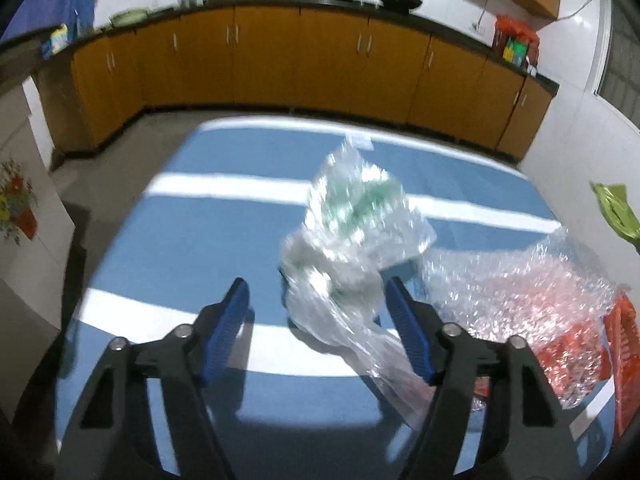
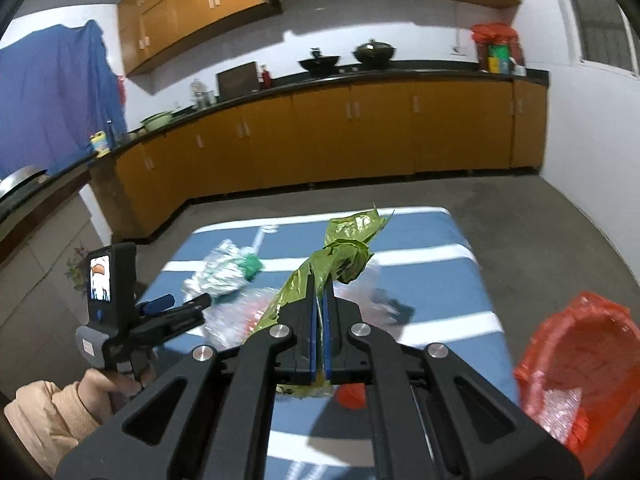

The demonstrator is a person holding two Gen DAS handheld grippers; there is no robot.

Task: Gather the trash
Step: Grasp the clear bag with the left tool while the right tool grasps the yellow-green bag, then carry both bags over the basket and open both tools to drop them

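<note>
My right gripper (image 2: 319, 300) is shut on a crumpled yellow-green plastic wrapper (image 2: 344, 248) and holds it above the blue-and-white striped table (image 2: 432, 236). The wrapper also shows at the right edge of the left wrist view (image 1: 616, 208). My left gripper (image 1: 318, 294) is open above the table, its blue pads on either side of a crumpled clear plastic bag with green print (image 1: 352, 232), not closed on it. That bag also shows in the right wrist view (image 2: 228, 268), with the left gripper (image 2: 176, 308) beside it. A sheet of bubble wrap (image 1: 520, 288) lies right of the bag.
A bin lined with a red bag (image 2: 580, 364) stands on the floor at the table's right, bubble wrap inside it. An orange-red basket (image 1: 624, 352) shows at the right edge. Wooden cabinets (image 2: 360, 140) with a dark counter line the far wall.
</note>
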